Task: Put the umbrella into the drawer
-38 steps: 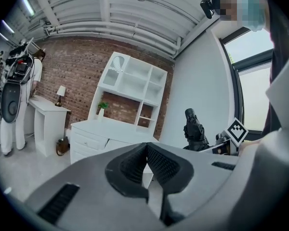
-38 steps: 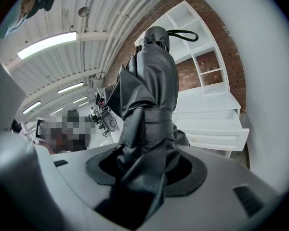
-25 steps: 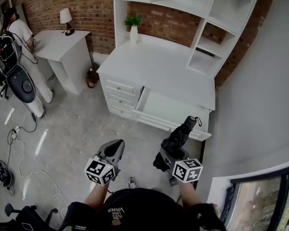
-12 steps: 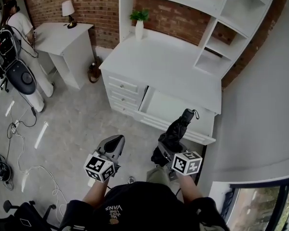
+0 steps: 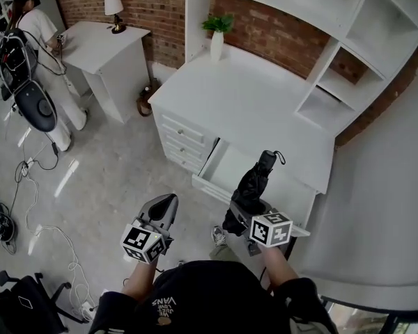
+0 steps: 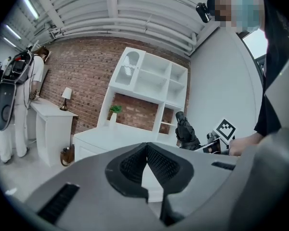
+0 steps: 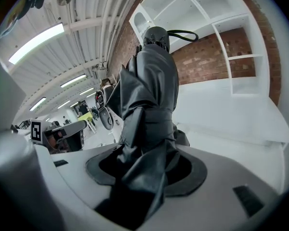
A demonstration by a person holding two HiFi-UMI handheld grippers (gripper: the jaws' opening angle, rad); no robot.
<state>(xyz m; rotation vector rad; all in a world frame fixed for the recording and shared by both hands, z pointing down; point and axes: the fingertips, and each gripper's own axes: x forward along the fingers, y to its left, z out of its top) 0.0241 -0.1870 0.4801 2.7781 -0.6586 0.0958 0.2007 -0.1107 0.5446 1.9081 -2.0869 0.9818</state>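
- The right claw [image 5: 242, 214] is clenched round the folded black umbrella [image 5: 255, 181], which points forward, its strap end over the open drawer [image 5: 221, 167] of the white surface [image 5: 251, 103].
- The left claw [image 5: 164, 208] is clenched on nothing, left of the drawer.

Lab mocked up as home: brick wall [image 5: 153, 5], white desk [image 5: 244, 103], strip lights [image 7: 36, 40].

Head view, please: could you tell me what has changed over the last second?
The person stepped toward the desk, so the umbrella now overlaps the open drawer in this view. Unchanged: right gripper shut on the umbrella, left gripper shut and empty, drawer open.
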